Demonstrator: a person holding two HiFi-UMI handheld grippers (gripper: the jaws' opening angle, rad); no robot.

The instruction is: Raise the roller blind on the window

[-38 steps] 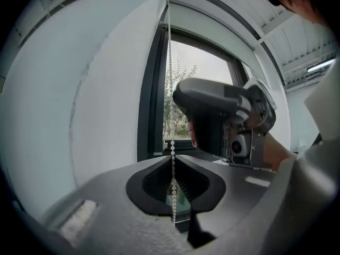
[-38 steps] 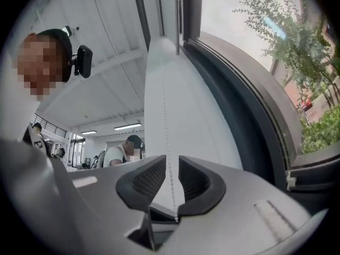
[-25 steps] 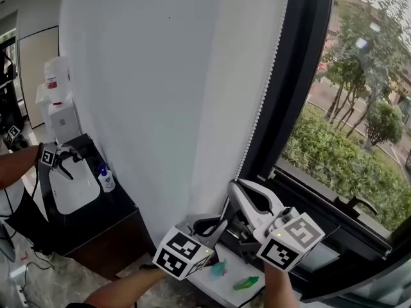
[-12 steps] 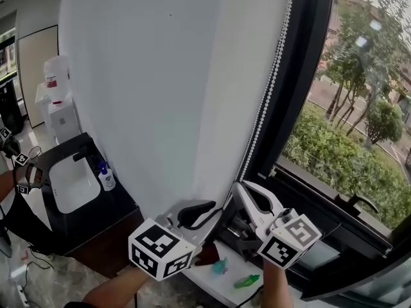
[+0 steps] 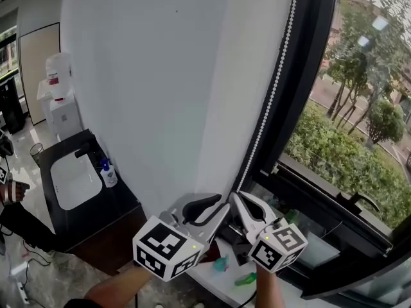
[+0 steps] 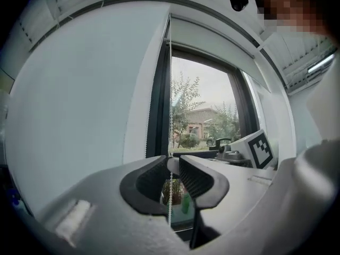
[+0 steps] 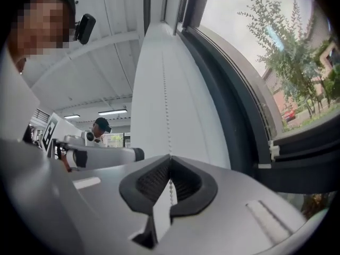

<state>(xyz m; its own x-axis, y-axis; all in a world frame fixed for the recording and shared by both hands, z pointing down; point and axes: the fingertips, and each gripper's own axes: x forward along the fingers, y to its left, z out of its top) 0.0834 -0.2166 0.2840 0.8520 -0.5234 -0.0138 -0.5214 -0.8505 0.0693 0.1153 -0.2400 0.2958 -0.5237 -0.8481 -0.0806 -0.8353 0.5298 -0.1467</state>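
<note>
Window-side, right gripper (image 7: 170, 164) pinches white beaded cord (image 5: 270, 108); left gripper (image 6: 172, 164) just opened around it

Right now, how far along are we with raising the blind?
Done: the window glass shows uncovered in the left gripper view. In hand: right gripper has just closed on the bead chain; left gripper has just opened, chain running loose between its jaws. Left: more pulls, probably; how much further to wind I can't tell.
</note>
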